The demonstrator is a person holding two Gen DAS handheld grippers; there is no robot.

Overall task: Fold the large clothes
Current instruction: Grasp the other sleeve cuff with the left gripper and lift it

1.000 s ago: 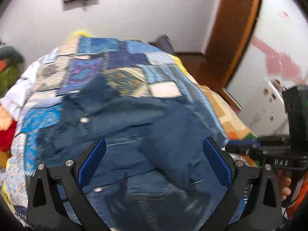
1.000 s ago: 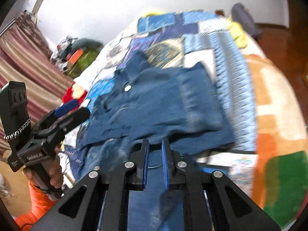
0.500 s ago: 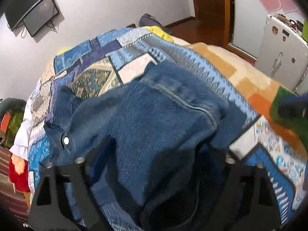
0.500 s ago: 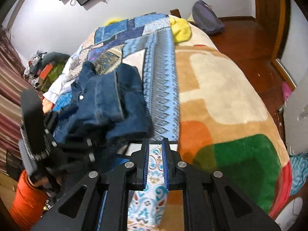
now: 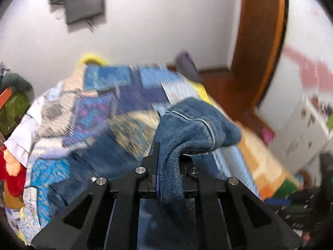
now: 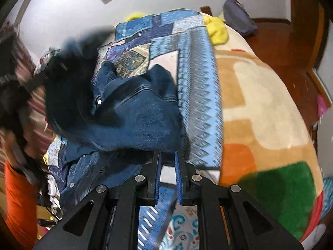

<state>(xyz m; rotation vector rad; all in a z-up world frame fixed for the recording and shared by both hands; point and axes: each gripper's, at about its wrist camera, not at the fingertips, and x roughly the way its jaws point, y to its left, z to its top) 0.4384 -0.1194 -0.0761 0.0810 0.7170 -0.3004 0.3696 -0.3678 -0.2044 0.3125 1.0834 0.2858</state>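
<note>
Since 1 s ago: left gripper [image 5: 166, 156] gone from spread to pinching denim jacket [image 6: 135, 112], hem lifted over patchwork quilt [image 6: 195, 66]. Right gripper [image 6: 167, 175] nearly pressed together, empty, near jacket's right edge. Mid-fold; next, prob. carry hem far, lay flat.

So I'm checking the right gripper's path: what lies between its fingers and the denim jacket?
Nothing separate. In the right wrist view, the right gripper sits right at the hem of the denim jacket, with only patchwork bedspread beneath.
</note>
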